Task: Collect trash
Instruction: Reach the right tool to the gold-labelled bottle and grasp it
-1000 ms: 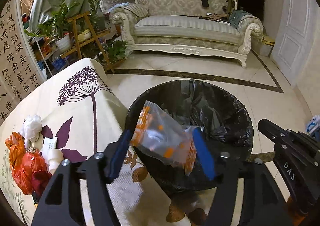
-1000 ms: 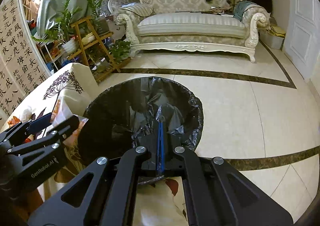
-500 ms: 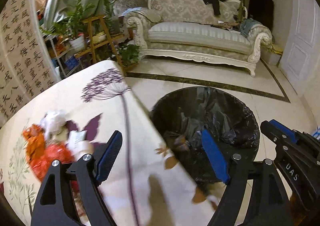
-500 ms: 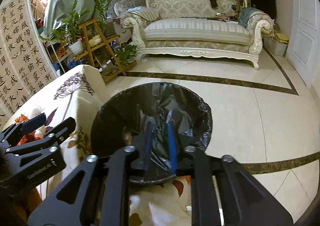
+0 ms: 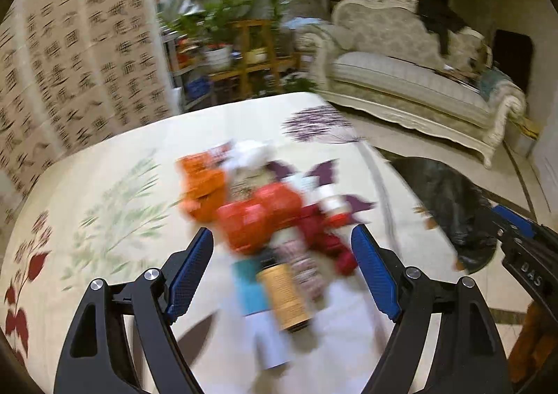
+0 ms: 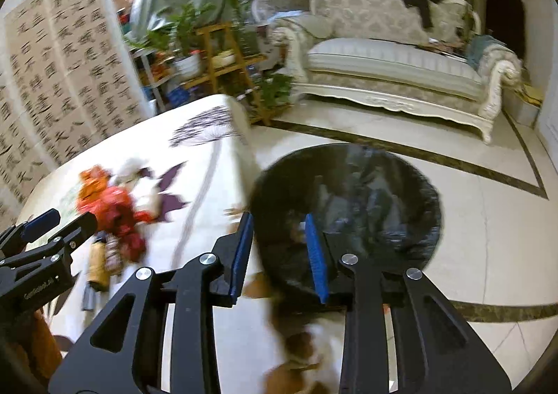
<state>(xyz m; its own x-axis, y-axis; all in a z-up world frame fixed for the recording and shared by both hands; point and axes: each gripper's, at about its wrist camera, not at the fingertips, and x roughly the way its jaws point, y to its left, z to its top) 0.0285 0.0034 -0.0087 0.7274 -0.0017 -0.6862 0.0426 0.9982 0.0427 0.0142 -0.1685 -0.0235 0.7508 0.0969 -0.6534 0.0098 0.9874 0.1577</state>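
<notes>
A blurred pile of trash lies on the floral tablecloth (image 5: 104,184): orange wrappers (image 5: 202,184), a red bag (image 5: 265,219), white tissue (image 5: 251,149), a small white bottle (image 5: 331,198) and a brown tube (image 5: 286,292). My left gripper (image 5: 282,233) hovers over the near side of the pile, open, with nothing between its pads. The bin with a black liner (image 6: 348,202) stands on the floor by the table's right edge. My right gripper (image 6: 278,219) is over the bin's near rim, its jaws opening and empty. The left gripper (image 6: 45,223) also shows at the left of the right wrist view.
A cream sofa (image 6: 394,66) with dark clothes on it stands across the tiled floor (image 6: 488,219). A wooden plant stand (image 6: 216,59) and a calligraphy screen (image 6: 59,73) lie behind the table. The right gripper (image 5: 516,223) shows at the right edge of the left wrist view.
The left gripper let the clear orange-printed bag go over the bin, then swung left to the pile on the table. The right gripper went from shut to partly open and shifted left.
</notes>
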